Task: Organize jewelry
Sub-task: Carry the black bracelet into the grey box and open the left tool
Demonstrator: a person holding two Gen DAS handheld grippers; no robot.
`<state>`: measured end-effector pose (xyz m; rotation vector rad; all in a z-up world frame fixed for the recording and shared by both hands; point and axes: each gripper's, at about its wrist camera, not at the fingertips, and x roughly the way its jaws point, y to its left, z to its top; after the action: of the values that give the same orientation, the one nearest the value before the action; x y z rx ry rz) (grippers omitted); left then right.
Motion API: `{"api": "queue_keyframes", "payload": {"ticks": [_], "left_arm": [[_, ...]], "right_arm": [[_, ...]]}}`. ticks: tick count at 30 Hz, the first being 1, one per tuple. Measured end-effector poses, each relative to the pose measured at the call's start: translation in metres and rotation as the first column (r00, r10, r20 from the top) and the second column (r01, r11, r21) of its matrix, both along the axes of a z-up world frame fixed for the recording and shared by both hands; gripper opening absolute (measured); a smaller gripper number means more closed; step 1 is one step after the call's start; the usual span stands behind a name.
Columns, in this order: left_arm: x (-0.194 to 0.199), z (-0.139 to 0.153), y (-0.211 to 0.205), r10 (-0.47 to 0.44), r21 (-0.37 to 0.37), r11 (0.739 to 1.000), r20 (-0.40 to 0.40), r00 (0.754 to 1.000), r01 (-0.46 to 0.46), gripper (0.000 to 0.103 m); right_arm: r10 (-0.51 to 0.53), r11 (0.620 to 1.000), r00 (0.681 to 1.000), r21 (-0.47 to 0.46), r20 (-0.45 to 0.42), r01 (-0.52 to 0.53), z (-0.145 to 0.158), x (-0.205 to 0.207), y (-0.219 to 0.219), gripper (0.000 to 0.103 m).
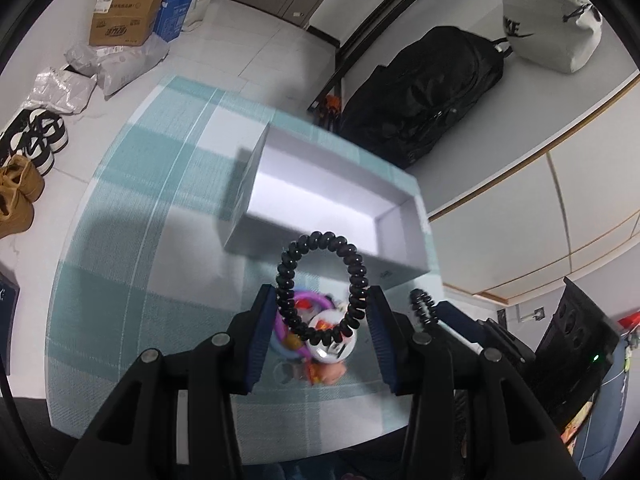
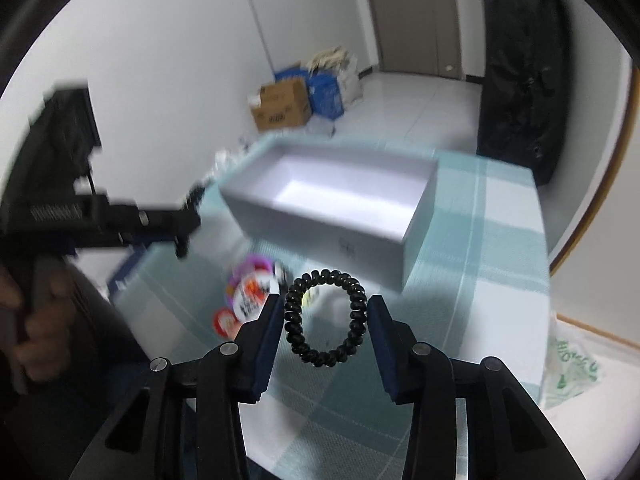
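My left gripper [image 1: 322,304] is shut on a black spiral hair tie [image 1: 298,316], held above a pile of colourful trinkets [image 1: 320,340] on the teal checked cloth. An open white box [image 1: 320,196] stands just beyond, empty inside. My right gripper [image 2: 325,312] is shut on a second black spiral hair tie [image 2: 354,320], also lifted over the cloth, near the box [image 2: 332,196]. The trinket pile [image 2: 250,296] lies left of it, blurred. The left gripper [image 2: 188,216] shows at the left of the right wrist view. The right gripper's tie shows in the left wrist view [image 1: 424,306].
The cloth [image 1: 140,240] covers a small table. A black backpack [image 1: 424,100] and a white bag [image 1: 548,20] stand behind it. Cardboard boxes [image 1: 128,16], parcels and shoes [image 1: 24,168] lie on the floor at left. A plastic bag [image 2: 576,368] lies at right.
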<state>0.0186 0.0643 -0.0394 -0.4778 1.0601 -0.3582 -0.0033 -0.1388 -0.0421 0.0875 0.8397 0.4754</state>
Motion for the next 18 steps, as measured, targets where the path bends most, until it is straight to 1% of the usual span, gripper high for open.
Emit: {"api": "queue_keyframes", "payload": {"ticks": [2,4,6,8,10,13,15,17,18], "left_arm": [[0.007,0.006,-0.002,-0.003,0.014,1.0,0.021,1.0,0.002,0.04],[0.016,0.009,-0.003,-0.014,0.01,1.0,0.026,1.0,0.014,0.04],[0.028,0.011,-0.006,-0.027,0.02,0.999,0.032,0.999,0.026,0.04],[0.038,0.011,-0.008,-0.03,0.028,0.999,0.028,0.999,0.029,0.04],[0.05,0.009,-0.011,-0.043,0.016,0.999,0.014,0.999,0.043,0.04],[0.065,0.004,-0.016,-0.059,0.023,0.998,0.0,0.998,0.059,0.04],[0.073,-0.002,-0.02,-0.085,0.02,0.996,-0.019,0.996,0.085,0.04],[0.08,-0.008,-0.021,-0.092,0.008,0.996,-0.034,0.995,0.093,0.041],[0.082,-0.01,-0.019,-0.093,-0.001,0.996,-0.037,0.995,0.093,0.045]], "right_arm": [[-0.012,0.998,1.0,0.056,0.019,0.011,0.012,0.006,-0.008,0.042],[-0.024,0.994,0.999,0.104,0.037,0.02,0.025,0.016,-0.013,0.042],[-0.027,0.992,0.998,0.122,0.05,0.021,0.033,0.027,-0.004,0.042],[-0.027,0.992,0.998,0.123,0.06,0.019,0.038,0.04,-0.001,0.042],[-0.023,0.994,0.998,0.105,0.054,0.017,0.04,0.056,0.007,0.042],[-0.007,0.996,0.999,0.091,0.039,0.004,0.036,0.073,0.014,0.042],[0.0,0.997,1.0,0.082,0.031,-0.003,0.031,0.083,0.018,0.048],[0.0,0.998,0.999,0.07,0.035,-0.003,0.026,0.087,0.02,0.05],[0.001,0.998,0.999,0.067,0.035,-0.004,0.024,0.089,0.019,0.051]]}}
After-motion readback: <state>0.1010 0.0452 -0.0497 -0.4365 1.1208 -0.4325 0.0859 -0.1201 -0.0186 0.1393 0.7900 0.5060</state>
